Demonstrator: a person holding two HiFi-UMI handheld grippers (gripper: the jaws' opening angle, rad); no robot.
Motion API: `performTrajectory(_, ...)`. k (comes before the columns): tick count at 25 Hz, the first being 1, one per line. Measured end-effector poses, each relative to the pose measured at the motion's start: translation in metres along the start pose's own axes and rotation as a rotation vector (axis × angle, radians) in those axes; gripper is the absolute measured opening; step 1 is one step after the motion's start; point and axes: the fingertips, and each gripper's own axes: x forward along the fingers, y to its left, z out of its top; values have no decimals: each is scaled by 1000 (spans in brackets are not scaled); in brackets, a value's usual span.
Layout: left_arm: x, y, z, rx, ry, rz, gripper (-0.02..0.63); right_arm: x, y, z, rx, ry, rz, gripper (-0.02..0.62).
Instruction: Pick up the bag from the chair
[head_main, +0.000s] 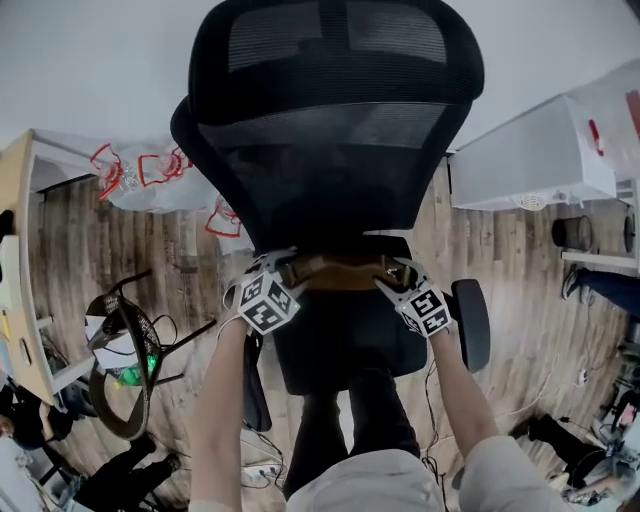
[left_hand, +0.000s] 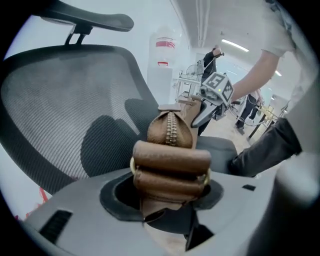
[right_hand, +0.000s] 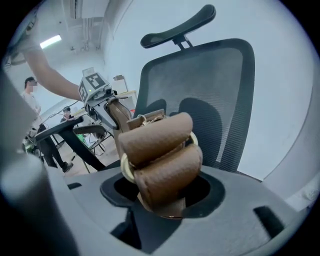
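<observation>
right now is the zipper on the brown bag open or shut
Shut: in the left gripper view the bag has its zipper teeth meshed along the stretch that shows; the rest is hidden.

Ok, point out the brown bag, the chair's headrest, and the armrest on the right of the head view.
brown bag (head_main: 340, 271): head view, middle of its top edge.
headrest (right_hand: 176, 28): right gripper view, middle of its pad.
armrest (head_main: 471, 322): head view, middle of its pad.

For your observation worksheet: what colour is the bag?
The bag is brown; the left gripper view shows it best.
</observation>
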Motion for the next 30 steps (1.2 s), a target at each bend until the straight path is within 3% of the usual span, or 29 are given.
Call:
performTrajectory(12, -93, -21, 61, 41, -59, 18, 221, -79, 28, 67, -2, -72, -5, 233)
performTrajectory(23, -194, -48, 132, -16, -236, 113, 221, -163, 51, 138, 3, -165, 23, 236)
performTrajectory(30, -254, -63, 177, -51, -392, 204, 219, -218, 61, 185, 31, -295, 70, 236)
